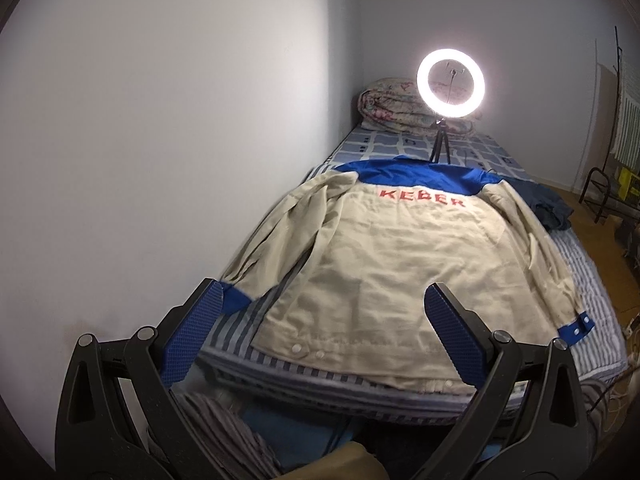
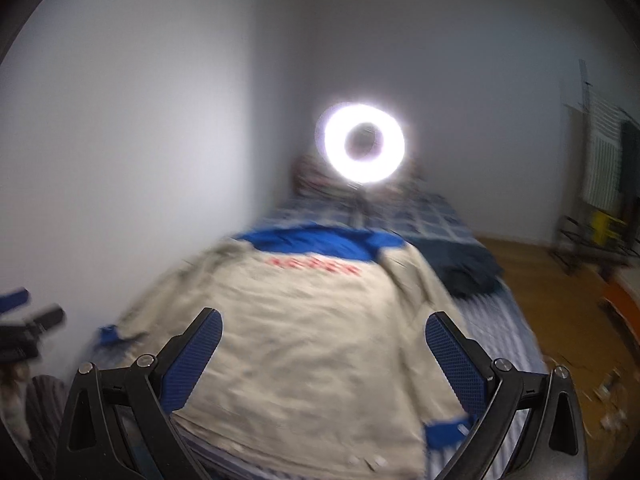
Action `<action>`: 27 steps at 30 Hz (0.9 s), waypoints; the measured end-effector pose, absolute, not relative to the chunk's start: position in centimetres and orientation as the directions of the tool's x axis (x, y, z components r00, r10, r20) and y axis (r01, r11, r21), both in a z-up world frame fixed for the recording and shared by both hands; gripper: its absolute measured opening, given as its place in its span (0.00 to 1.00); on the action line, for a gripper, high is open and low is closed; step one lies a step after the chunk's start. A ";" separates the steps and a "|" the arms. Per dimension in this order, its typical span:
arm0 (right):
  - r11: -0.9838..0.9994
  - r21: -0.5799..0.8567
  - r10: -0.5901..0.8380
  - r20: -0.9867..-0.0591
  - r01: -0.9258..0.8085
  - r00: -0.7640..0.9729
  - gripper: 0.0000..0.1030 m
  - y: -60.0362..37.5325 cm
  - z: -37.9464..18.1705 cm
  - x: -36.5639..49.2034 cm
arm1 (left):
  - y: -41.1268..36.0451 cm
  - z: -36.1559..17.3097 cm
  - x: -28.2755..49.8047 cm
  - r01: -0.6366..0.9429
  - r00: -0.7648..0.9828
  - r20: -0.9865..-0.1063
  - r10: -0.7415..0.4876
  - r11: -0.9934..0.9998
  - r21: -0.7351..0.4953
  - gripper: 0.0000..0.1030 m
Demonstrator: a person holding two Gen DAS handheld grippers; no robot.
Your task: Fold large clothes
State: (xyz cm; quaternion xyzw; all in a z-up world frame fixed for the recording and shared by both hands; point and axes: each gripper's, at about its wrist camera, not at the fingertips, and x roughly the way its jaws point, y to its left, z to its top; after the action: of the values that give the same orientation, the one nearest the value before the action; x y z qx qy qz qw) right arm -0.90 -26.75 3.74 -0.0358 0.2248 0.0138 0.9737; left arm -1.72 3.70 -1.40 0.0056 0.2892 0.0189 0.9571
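1. Beige jacket point(image 1: 384, 264) spread flat, back up, on striped bed point(image 1: 592, 304); blue yoke at 12 o'clock, hem at 6.
2. Red lettering point(image 1: 422, 199) just below the yoke.
3. Left gripper point(image 1: 324, 300) spread wide, holding nothing, hovering over the hem.
4. Right gripper point(image 2: 324, 326) likewise agape and empty; view blurred.
5. Lit ring light point(image 1: 451, 79) at 12 o'clock beyond the collar; dark garment point(image 1: 540, 200) at 2 o'clock.

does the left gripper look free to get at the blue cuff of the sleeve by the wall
Probably yes. The left gripper is open and holds nothing, and the blue cuff lies uncovered on the bed just beyond its left finger, with only the jacket sleeve beside it. The wall close by may cramp the approach.
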 end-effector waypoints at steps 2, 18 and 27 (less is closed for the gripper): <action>0.994 -0.039 0.074 -0.440 -0.101 0.895 1.00 -26.0 3.6 0.2 | 3.9 -1.8 -2.9 -0.052 0.836 -0.546 0.056 0.998 0.024 1.00; 0.865 0.357 0.502 -0.654 -0.354 0.566 0.65 -15.8 -0.4 13.7 | 5.2 -5.8 -4.7 0.076 0.775 -0.622 -0.108 0.994 -0.079 0.67; 0.783 0.537 0.620 -0.717 -0.314 0.319 0.55 -7.1 -5.7 23.8 | 9.5 -7.6 -2.0 0.042 0.748 -0.647 -0.151 0.983 -0.181 0.58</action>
State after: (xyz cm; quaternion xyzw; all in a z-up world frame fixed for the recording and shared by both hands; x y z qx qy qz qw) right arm 23.79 -7.07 -5.74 0.1515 0.5049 0.2927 0.7978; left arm -1.98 9.46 -7.64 -0.0778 0.3513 -0.0518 0.9316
